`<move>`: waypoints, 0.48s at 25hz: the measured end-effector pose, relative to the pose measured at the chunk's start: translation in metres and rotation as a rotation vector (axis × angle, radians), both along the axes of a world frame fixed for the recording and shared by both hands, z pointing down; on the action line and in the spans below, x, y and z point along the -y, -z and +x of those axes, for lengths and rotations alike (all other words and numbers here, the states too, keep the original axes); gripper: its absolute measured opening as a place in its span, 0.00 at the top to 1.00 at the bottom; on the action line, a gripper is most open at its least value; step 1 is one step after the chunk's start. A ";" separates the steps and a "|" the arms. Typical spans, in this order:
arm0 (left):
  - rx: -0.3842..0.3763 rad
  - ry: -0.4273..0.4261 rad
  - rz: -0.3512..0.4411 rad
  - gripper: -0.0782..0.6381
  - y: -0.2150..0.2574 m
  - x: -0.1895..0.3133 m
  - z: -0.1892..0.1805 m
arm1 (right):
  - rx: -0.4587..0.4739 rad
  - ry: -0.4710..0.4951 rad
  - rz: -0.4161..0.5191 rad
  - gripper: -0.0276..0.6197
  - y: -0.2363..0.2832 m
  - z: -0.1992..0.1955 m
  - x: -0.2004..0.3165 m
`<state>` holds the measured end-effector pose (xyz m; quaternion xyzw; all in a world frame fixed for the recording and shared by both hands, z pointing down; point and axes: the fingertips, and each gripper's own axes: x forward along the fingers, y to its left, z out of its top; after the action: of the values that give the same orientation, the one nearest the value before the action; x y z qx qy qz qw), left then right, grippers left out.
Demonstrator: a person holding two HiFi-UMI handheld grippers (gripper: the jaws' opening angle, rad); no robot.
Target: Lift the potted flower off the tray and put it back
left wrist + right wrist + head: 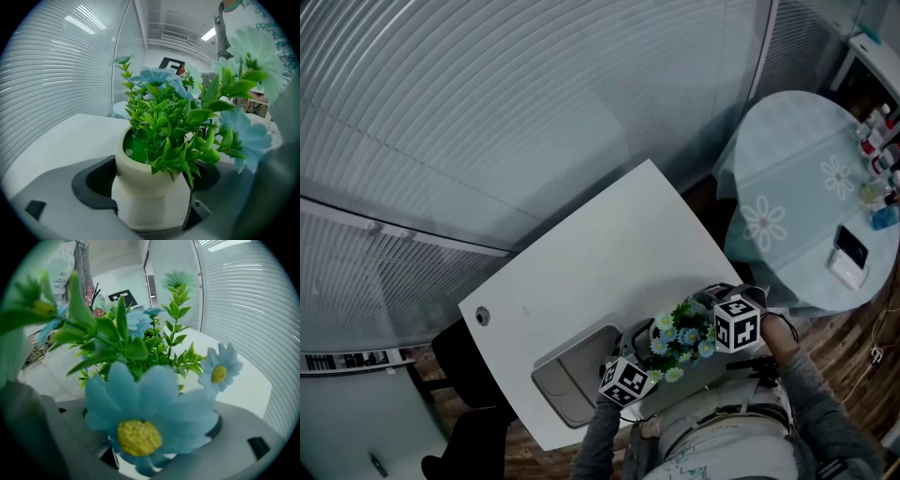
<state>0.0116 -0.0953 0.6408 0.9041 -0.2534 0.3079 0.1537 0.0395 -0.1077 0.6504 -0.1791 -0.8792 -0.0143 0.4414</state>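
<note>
The potted flower (680,336), a cream pot (140,187) with green leaves and pale blue daisies, is held between my two grippers by the near edge of the white table (581,262). It is to the right of the grey tray (565,377), which has nothing on it. My left gripper (649,356) (150,213) is shut on the pot's lower body. My right gripper (711,330) (140,462) faces it from the other side. A big blue daisy (145,418) covers most of its grip, with a sliver of pot between its jaws.
A round table with a daisy-print cloth (802,202) stands at the right, with small bottles (877,155) and a dark phone-like slab (849,247) on it. A black chair (469,370) sits at the left. Ribbed glass walls close off the far side.
</note>
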 end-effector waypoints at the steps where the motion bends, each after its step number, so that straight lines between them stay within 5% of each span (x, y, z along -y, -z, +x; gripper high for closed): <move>1: 0.005 -0.002 0.003 0.28 -0.001 0.000 0.000 | 0.004 -0.002 0.006 0.40 0.000 0.000 0.000; 12: 0.035 -0.014 0.012 0.28 -0.004 -0.001 0.000 | 0.060 -0.031 0.010 0.40 -0.001 0.000 0.000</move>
<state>0.0116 -0.0947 0.6449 0.9012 -0.2516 0.3232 0.1418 0.0397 -0.1075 0.6514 -0.1628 -0.8947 -0.0173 0.4156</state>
